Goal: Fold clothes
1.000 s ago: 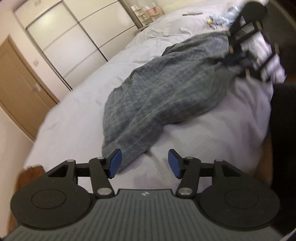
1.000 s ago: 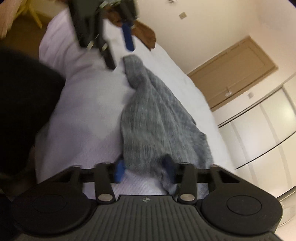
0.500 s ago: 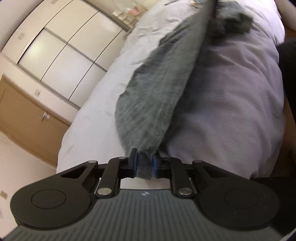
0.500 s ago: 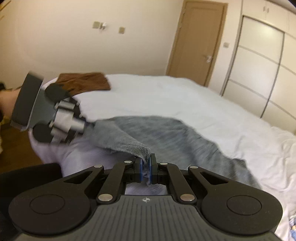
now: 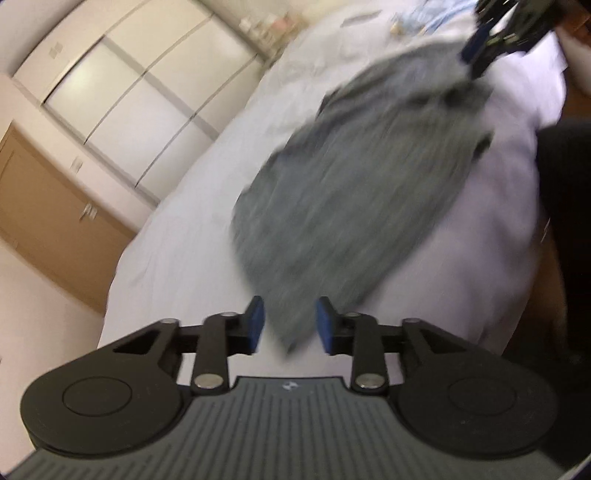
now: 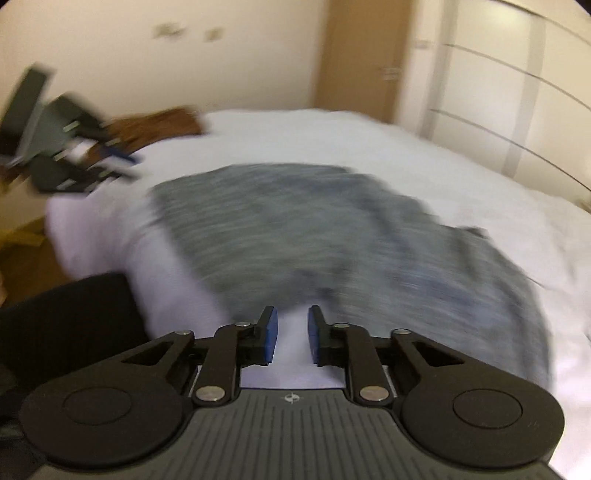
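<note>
1. Both tongs, which half a second ago were pinched on corners of the grey garment (image 5: 354, 192), now stand apart with nothing between the pads. The cloth has dropped and lies spread on the white bed (image 5: 184, 236).
2. Left tongs (image 5: 289, 325) are parted, a pointed corner of the garment lying between and just beyond the blue pads; whether it touches them is lost in motion blur. Right tongs (image 6: 291, 334) are parted over bare sheet, the garment's near edge just ahead.
3. The step in hand looks like laying the garment flat before the first fold. To do it well, I would draw both tongs clear without snagging the fabric, check for bunched edges, then take two matching corners and carry them across evenly, keeping the cloth taut between the tongs.
4. Only the left wrist view shows the rumpled end of the garment at upper right, by the right tongs (image 5: 498, 26), plus small clutter further up the bed, too blurred to name.
5. Only the right wrist view shows the brown cloth (image 6: 162, 123) at upper left behind the left tongs (image 6: 122, 162), and the garment's broad, flatter middle.
</note>
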Demonstrator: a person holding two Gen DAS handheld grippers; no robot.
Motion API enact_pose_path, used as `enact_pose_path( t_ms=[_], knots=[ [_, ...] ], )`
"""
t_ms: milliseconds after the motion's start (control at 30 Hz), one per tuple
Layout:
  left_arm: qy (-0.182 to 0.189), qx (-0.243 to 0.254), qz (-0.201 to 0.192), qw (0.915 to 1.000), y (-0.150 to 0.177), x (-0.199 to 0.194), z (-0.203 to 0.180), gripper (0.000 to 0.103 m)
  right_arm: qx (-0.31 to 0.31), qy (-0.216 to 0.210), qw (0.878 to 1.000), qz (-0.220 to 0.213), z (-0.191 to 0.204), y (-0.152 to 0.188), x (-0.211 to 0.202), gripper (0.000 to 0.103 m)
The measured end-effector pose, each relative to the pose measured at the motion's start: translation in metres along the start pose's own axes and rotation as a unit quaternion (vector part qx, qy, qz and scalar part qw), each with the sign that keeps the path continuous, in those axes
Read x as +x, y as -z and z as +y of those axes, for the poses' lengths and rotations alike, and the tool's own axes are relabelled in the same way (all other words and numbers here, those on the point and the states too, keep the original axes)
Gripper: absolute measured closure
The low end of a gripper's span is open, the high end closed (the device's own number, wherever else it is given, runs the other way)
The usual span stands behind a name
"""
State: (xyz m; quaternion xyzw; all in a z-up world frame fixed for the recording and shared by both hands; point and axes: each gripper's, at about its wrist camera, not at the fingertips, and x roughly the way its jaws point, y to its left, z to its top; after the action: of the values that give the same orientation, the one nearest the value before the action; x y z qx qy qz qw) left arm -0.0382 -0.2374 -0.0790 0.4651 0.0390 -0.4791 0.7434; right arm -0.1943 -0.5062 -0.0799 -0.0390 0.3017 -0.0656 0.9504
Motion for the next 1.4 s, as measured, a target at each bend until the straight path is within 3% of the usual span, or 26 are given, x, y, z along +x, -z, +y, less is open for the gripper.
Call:
enact_pose_path(
  t_ms=[167,367,500,667,733,900,933,1000,1033,1100,1200,1300,1333,1400],
  knots=[
    [0.075,0.048,-0.087,0.9922,-0.066,0.011,-0.053,0.061,0.107,0.111,0.988,-0.014,-0.063,0.023,-0.025,0.072],
    [0.110,0.080,-0.093,0.9862,-0.096,0.040,-0.087,0.056,0.238,0.157,0.958,-0.025,-0.145,0.061,-0.045,0.063],
    [0.132,0.098,-0.093,0.9820,-0.114,0.059,-0.107,0.054,0.281,0.131,0.950,-0.032,-0.182,0.076,-0.045,0.060],
    [0.158,0.120,-0.093,0.9756,-0.136,0.083,-0.131,0.089,0.304,0.061,0.950,-0.020,-0.211,0.083,-0.011,0.056],
    [0.167,0.092,-0.090,0.9776,-0.136,0.084,-0.124,0.094,0.318,0.044,0.947,-0.014,-0.219,0.086,-0.001,0.055],
    [0.186,0.040,-0.104,0.9763,-0.135,0.079,-0.106,0.098,0.413,-0.037,0.909,-0.033,-0.237,0.092,0.011,0.054],
    [0.190,0.036,-0.106,0.9754,-0.136,0.078,-0.105,0.098,0.423,-0.053,0.904,-0.030,-0.238,0.092,0.013,0.057],
    [0.193,0.039,-0.107,0.9745,-0.139,0.076,-0.105,0.098,0.437,-0.071,0.896,-0.023,-0.238,0.091,0.014,0.095],
    [0.193,0.043,-0.108,0.9742,-0.140,0.074,-0.106,0.098,0.442,-0.072,0.894,-0.021,-0.238,0.089,0.013,0.096],
    [0.198,0.046,-0.108,0.9731,-0.141,0.072,-0.108,0.098,0.432,-0.038,0.901,-0.033,-0.235,0.081,-0.004,0.101],
    [0.207,0.048,-0.107,0.9714,-0.142,0.071,-0.110,0.098,0.285,0.121,0.950,-0.040,-0.202,0.048,-0.041,0.101],
    [0.214,0.046,-0.105,0.9701,-0.143,0.070,-0.110,0.098,0.229,0.162,0.958,-0.054,-0.179,0.043,-0.062,0.101],
    [0.213,0.039,-0.105,0.9705,-0.142,0.069,-0.107,0.098,0.239,0.159,0.956,-0.053,-0.179,0.047,-0.064,0.100],
    [0.213,0.020,-0.106,0.9712,-0.141,0.068,-0.100,0.098,0.245,0.174,0.953,-0.038,-0.178,0.060,-0.063,0.088]
  ],
)
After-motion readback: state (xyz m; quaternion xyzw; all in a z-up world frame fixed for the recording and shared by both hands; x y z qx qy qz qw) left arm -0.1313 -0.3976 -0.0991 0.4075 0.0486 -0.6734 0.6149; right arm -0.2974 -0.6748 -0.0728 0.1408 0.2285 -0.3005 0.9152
